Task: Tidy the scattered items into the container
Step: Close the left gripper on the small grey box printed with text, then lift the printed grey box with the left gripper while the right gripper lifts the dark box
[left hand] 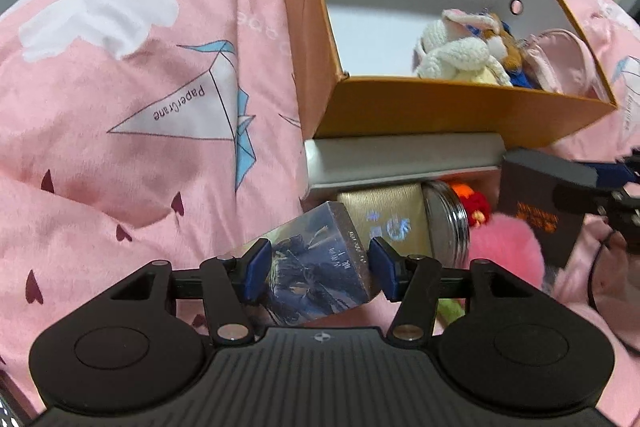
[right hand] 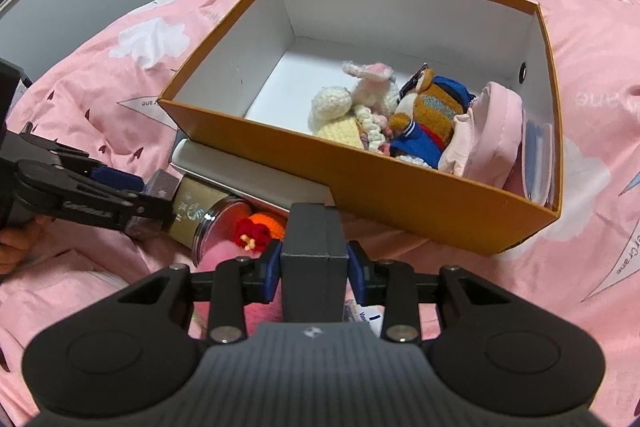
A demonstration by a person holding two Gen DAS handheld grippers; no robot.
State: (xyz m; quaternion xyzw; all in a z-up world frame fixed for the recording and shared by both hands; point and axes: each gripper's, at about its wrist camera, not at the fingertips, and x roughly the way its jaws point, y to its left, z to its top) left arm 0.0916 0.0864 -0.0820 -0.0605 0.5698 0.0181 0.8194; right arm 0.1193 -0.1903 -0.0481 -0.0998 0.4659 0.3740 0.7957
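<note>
1. Left tool [left hand: 316,273]: its blue pads pinch a printed box [left hand: 308,267] across its short sides. The box's long axis runs from the tool up and left to right, tilted, with its far end toward the pile.
2. Right tool [right hand: 312,273]: its pads are pressed on a dark box [right hand: 312,251], which stands upright between them with its long face pointing away toward the container.
3. Just beyond both tools, on the pink bed [left hand: 120,147], lies the untidied pile: a gold cylinder [left hand: 384,223] with a clear lid, a red-and-orange toy [left hand: 476,207] and a pink pompom [left hand: 504,247].
4. A white lid [left hand: 400,159] lies between the pile and the container, partly under the container's near wall.
5. The orange container [right hand: 440,211] sits farther off, ahead of both tools. It is open, with soft toys [right hand: 380,107] and a pink pouch [right hand: 492,131] crowded at its right side; its left half is bare.
6. In my judgement both held boxes must go up over the near wall. The left tool is nearer the bare left half.
</note>
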